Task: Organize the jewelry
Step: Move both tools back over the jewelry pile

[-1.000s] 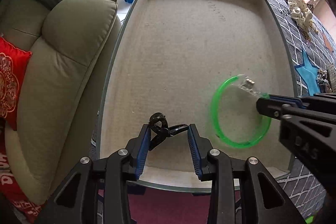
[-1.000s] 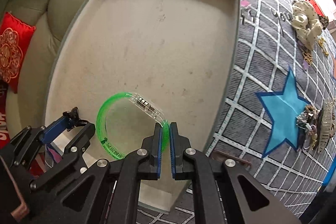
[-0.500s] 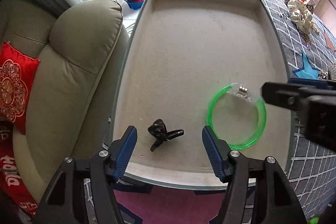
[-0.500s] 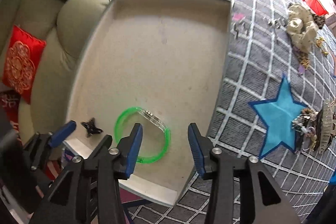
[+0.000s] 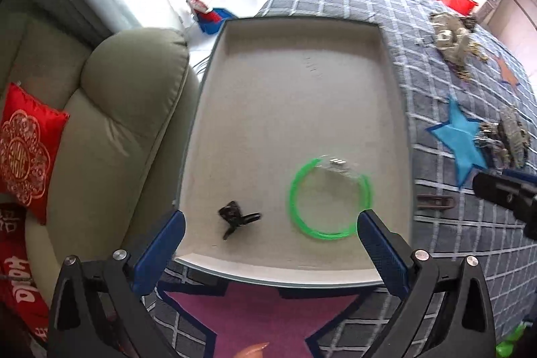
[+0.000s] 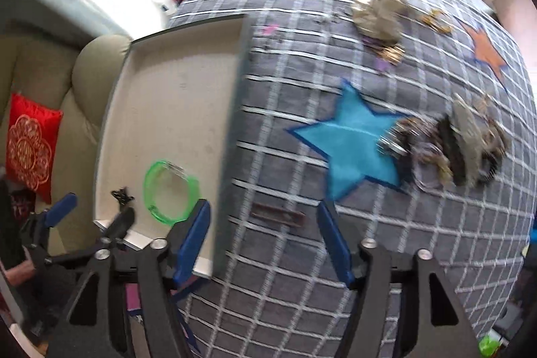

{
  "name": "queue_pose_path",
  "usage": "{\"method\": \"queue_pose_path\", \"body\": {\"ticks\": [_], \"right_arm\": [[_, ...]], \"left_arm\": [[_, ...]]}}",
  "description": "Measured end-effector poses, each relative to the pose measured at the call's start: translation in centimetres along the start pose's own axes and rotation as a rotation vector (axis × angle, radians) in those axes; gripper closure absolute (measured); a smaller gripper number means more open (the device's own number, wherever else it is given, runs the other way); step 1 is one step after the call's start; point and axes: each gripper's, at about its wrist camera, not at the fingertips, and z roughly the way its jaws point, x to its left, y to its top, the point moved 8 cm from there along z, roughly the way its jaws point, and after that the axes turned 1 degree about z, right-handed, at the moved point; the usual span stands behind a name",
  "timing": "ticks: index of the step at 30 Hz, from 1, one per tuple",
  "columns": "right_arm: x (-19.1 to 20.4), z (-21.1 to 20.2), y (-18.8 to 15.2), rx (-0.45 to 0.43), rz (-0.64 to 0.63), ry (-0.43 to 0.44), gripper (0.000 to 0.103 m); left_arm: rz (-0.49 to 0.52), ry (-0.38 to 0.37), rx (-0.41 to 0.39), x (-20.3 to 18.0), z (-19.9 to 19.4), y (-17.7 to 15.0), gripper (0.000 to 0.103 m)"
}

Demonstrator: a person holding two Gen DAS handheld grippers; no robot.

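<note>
A beige tray (image 5: 295, 109) lies on a grey checked cloth. A green bracelet (image 5: 330, 198) and a small black hair clip (image 5: 236, 217) lie in its near end; both show in the right wrist view, bracelet (image 6: 169, 192) and clip (image 6: 121, 195). My left gripper (image 5: 268, 244) is open and empty, raised above the tray's near edge. My right gripper (image 6: 263, 235) is open and empty over the cloth, right of the tray (image 6: 174, 109), above a dark brown hair clip (image 6: 278, 217).
Jewelry piles lie on the cloth: one beside the blue star (image 6: 349, 143) at right (image 6: 463, 146), one farther back (image 6: 382, 9). A beige sofa (image 5: 110, 130) with a red cushion (image 5: 27, 153) is left of the tray. The brown clip also shows in the left wrist view (image 5: 434, 202).
Both grippers let go: the left released the black clip, the right released the green bracelet. Both opened wide and pulled back; the right swung rightward over the cloth.
</note>
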Motion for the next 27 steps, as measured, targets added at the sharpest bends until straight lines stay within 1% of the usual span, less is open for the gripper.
{"method": "queue_pose_path", "body": {"ticks": [2, 3, 8, 13, 16, 21, 27], "right_arm": [[-1.6, -0.3, -0.4, 0.002, 0.023, -0.009, 0.023], [-2.6, -0.5, -0.7, 0.003, 0.039, -0.018, 0.022], [-7.3, -1.6, -1.8, 0.006, 0.119, -0.042, 0.022], [-12.4, -2.7, -2.6, -0.001, 0.207, -0.065, 0.022], [-15.1, -3.2, -3.0, -0.006, 0.257, -0.076, 0.022], [-18.5, -3.7, -2.8, -0.016, 0.315, -0.082, 0.022], [-21.5, -3.6, -1.3, -0.035, 0.341, -0.082, 0.022]], "left_arm": [[0.022, -0.013, -0.018, -1.4, -1.0, 0.5, 0.0], [0.029, -0.018, -0.025, -1.7, -1.1, 0.7, 0.0], [0.076, -0.062, -0.053, -5.3, -2.9, 1.9, 0.0], [0.127, -0.13, -0.041, -9.6, -3.9, 2.5, 0.0], [0.16, -0.157, -0.037, -12.2, -4.3, 2.7, 0.0], [0.178, -0.19, -0.008, -16.0, -3.6, 3.0, 0.0], [0.157, -0.235, 0.034, -19.4, -1.7, 4.3, 0.0]]}}
